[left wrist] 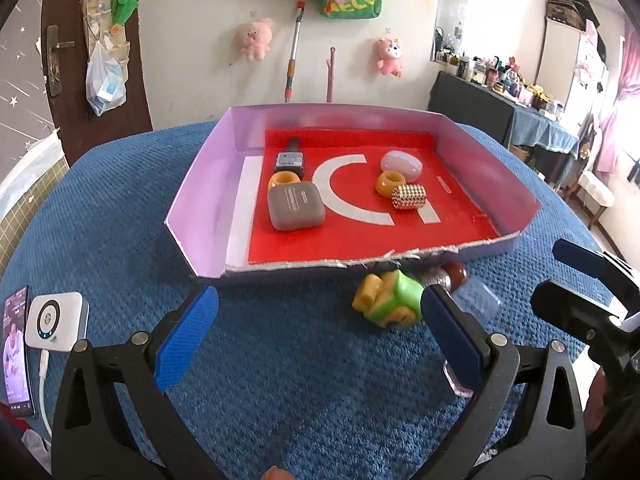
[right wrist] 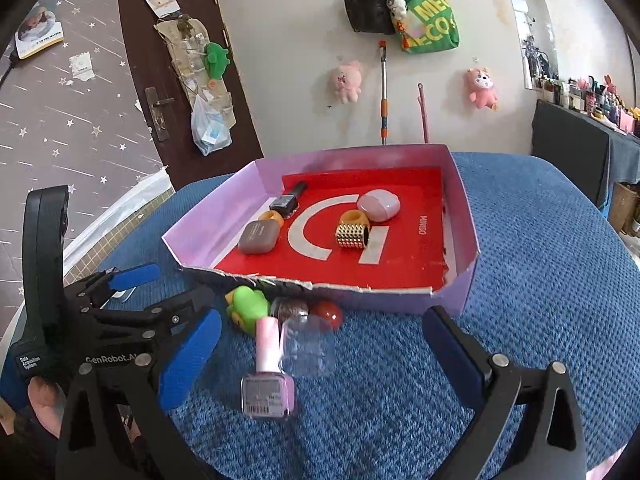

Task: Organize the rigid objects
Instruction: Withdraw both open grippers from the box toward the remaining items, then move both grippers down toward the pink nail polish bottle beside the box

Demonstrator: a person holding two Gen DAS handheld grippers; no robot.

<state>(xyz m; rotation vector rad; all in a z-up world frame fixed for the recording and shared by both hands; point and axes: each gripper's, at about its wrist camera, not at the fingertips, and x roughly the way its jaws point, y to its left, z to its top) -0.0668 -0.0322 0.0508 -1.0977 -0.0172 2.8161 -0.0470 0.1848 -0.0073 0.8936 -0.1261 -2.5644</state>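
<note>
On the blue textured cloth [left wrist: 120, 208] covering the desk, we are holding both grippers low, just near of the shallow lilac cardboard box with a red printed floor [left wrist: 200, 184]. Our left gripper [left wrist: 320, 320] is hovering with its blue-padded fingers [left wrist: 188, 336] spread wide and gripping nothing; our right gripper [right wrist: 320, 356] is likewise standing wide open and empty.

Inside the box we are seeing a grey rounded case [left wrist: 295, 207] at the left, an orange ring [left wrist: 285, 180] just behind it, and a dark-capped small bottle [left wrist: 289, 157] farther back. To the right are lying a pale pink pebble-shaped case [left wrist: 401, 165], a second orange ring [left wrist: 390, 183] and a gold beaded cylinder [left wrist: 409, 197], close together.

Outside, just near of the box's torn front wall, a green and yellow toy [right wrist: 246, 307] is lying beside a glittery round jar [right wrist: 291, 307] and a red glossy ball [right wrist: 327, 314]. Between the right gripper's fingers, a pink nail-polish bottle [right wrist: 268, 384] is lying on its side, a clear plastic cap [right wrist: 308, 344] touching it on the right.

At the far left edge, a white charger [left wrist: 56, 320] is sitting beside a phone [left wrist: 18, 352].
</note>
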